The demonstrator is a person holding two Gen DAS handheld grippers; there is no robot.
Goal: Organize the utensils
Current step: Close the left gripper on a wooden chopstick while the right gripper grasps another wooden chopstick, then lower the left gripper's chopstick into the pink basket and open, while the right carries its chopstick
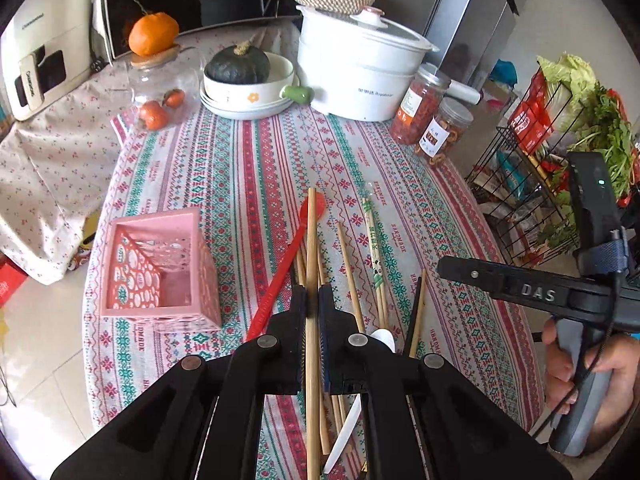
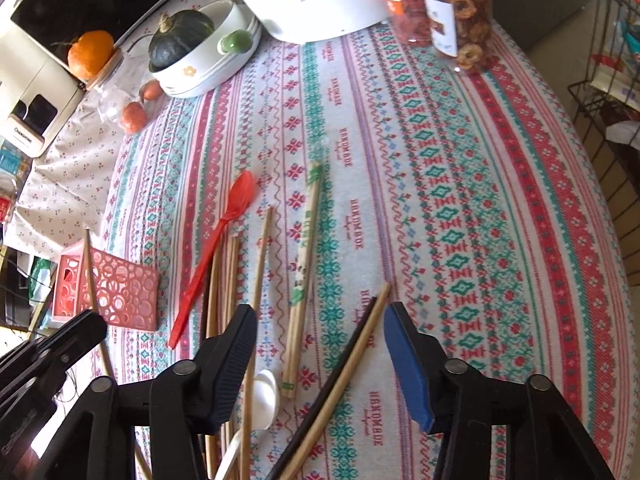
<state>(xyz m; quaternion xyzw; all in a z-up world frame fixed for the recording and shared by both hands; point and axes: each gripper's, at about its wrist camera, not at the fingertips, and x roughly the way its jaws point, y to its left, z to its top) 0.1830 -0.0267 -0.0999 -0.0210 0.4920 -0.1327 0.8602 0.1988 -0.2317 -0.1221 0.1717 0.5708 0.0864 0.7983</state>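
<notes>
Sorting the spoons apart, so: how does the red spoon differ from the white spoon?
The red spoon lies fully exposed with its bowl pointing away; the white spoon is partly hidden under chopsticks and the right gripper. The red spoon sits nearer the pink holder; the white one nearer the camera. Both rest on the tablecloth.

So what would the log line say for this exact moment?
left gripper: shut on wooden chopstick | right gripper: open above loose chopsticks | pink holder: looks empty
</notes>
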